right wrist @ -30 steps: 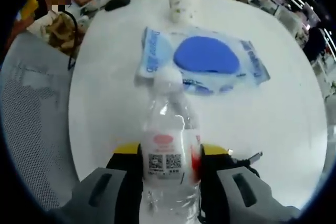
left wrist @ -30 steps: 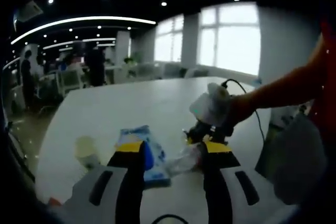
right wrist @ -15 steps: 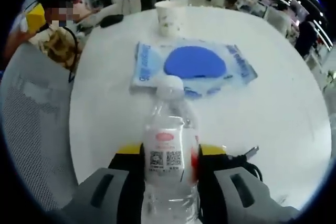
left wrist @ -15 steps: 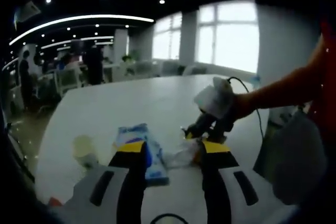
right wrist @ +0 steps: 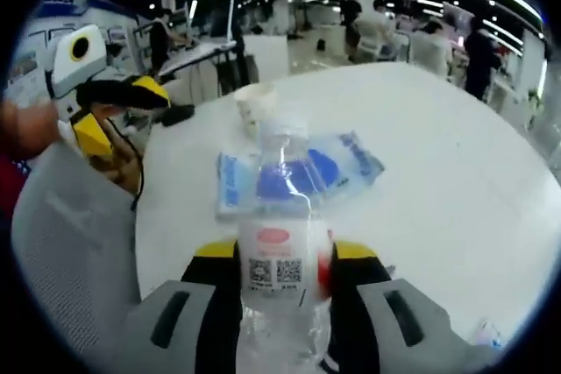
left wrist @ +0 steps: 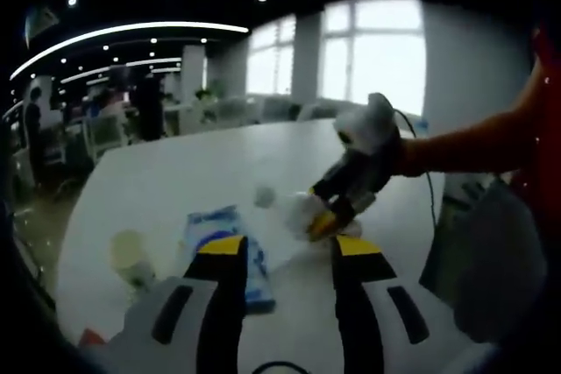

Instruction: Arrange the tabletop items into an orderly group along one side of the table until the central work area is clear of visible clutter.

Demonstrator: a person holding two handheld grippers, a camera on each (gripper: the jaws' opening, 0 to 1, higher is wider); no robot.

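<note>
- a clear plastic bottle (right wrist: 282,243) with a white cap and a label carrying a red logo and two square codes stood between the jaws of the right gripper (right wrist: 282,256), pinched at its middle; whether it held any liquid could not be told.
- in the left gripper view the same bottle (left wrist: 302,214) showed as a pale blur lifted above the table (left wrist: 175,181), with the right gripper (left wrist: 337,208) clamped on it and a red sleeve (left wrist: 473,142) reaching in from the right.
- a white paper cup (right wrist: 257,106) stood upright on the far side of the table (right wrist: 456,155), just beyond the pouch; what was in it could not be seen. in the left gripper view the cup (left wrist: 130,256) sat at near left, close to the table edge.
- a flat, shiny blue and white pouch (right wrist: 302,172) lay on the table behind the bottle, with a round blue shape showing through it. in the left gripper view the pouch (left wrist: 219,234) lay just beyond the left jaw.
- the left gripper (left wrist: 280,256) had its yellow-tipped black jaws spread apart with nothing between them, hanging over the near table edge.
- in the right gripper view the left gripper (right wrist: 118,98) showed at far left, yellow and black, beside a grey mesh chair back (right wrist: 70,234).
- the table was white, smooth and round-edged.
- a black cable (left wrist: 419,151) ran behind the sleeve on the far right.
- people (right wrist: 386,32) stood and sat in the office behind.
</note>
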